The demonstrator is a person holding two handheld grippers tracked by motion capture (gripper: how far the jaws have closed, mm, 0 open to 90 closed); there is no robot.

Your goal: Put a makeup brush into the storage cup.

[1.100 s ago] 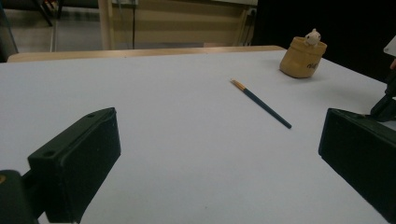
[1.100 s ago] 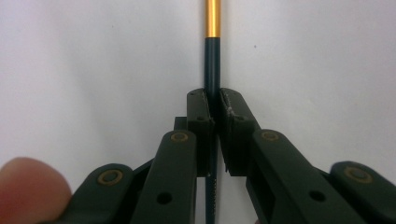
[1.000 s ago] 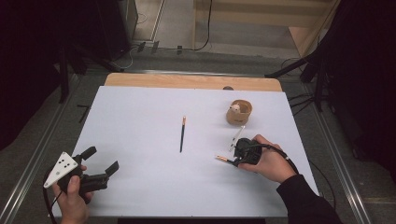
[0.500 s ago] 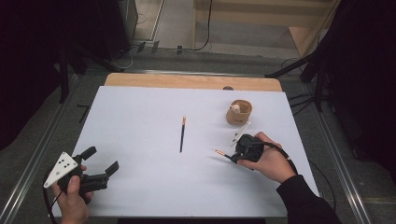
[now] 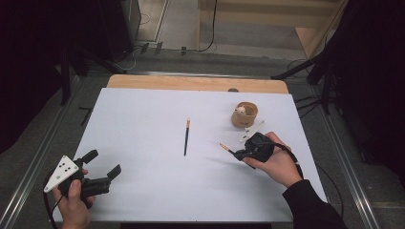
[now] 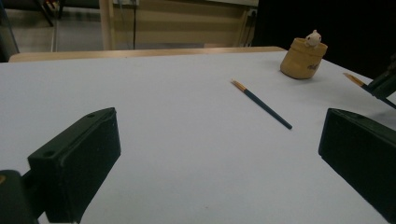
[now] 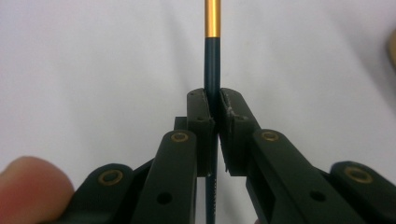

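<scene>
Right claw (image 7: 215, 109) clamps the dark blue pencil with the gold band (image 7: 213, 56): its tip runs off the top edge of the right gripper view, and its lower shaft drops out of frame at the bottom. A blurred fingertip (image 7: 30, 186) is cut off at bottom left. In the high view the holding hand (image 5: 277, 164) covers much of that claw. Left gripper view: the right-hand black pad (image 6: 362, 156) is cropped by the frame. The small white figure (image 6: 313, 38) on the round tan wooden cup (image 6: 302, 60) is too small to identify.
</scene>
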